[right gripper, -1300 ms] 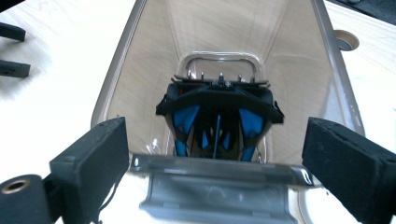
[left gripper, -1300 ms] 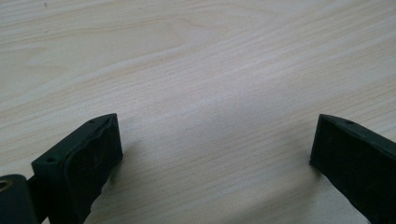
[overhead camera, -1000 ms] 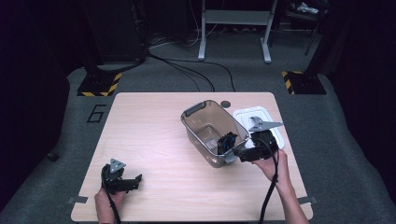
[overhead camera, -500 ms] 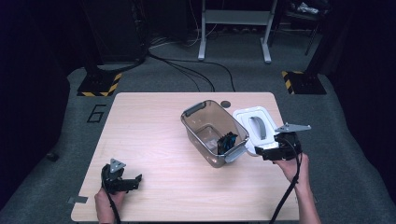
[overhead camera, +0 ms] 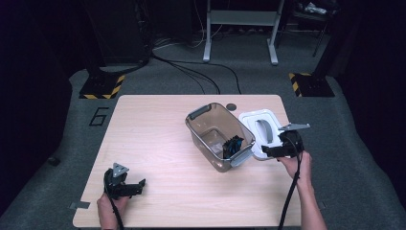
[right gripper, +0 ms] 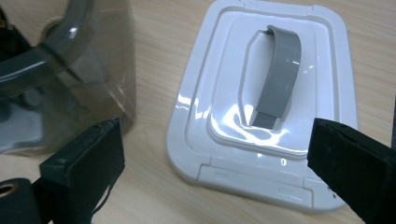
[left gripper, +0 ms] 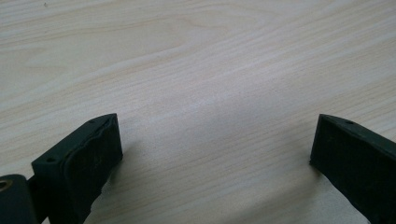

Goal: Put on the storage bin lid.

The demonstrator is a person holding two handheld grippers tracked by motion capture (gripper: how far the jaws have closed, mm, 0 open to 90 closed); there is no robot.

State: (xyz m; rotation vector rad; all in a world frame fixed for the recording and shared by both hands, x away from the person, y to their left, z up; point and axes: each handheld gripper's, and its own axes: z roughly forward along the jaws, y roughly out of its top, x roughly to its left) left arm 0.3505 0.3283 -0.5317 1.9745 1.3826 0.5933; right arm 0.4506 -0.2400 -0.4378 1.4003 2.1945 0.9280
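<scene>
- White plastic lid (right gripper: 261, 116) with the grey arched strap handle (right gripper: 279, 77) is lying flat on the light wooden table (overhead camera: 158, 129), just beside the right side of the clear grey plastic storage bin (overhead camera: 220, 136), near the table's right edge.
- Right gripper (right gripper: 215, 163) is hovering at the lid's near edge, jaws spread wide with nothing between them. Looks to me like the lid grab is the step in hand.
- I'd go for the handle: line the jaws up across the strap, not along it, come down so both pads straddle it, then close. The glossy flat rim looks slippery and sits flush on the wood, so pinching there seems like a bad bet.
- Watch the bin wall on the left jaw's side, it's close.
- Bin already has some dark stuff (overhead camera: 233, 143) in it; can't tell what.
- Left gripper (overhead camera: 125, 184) sits low at the near left of the table, jaws apart too, over bare wood, well away from everything.
</scene>
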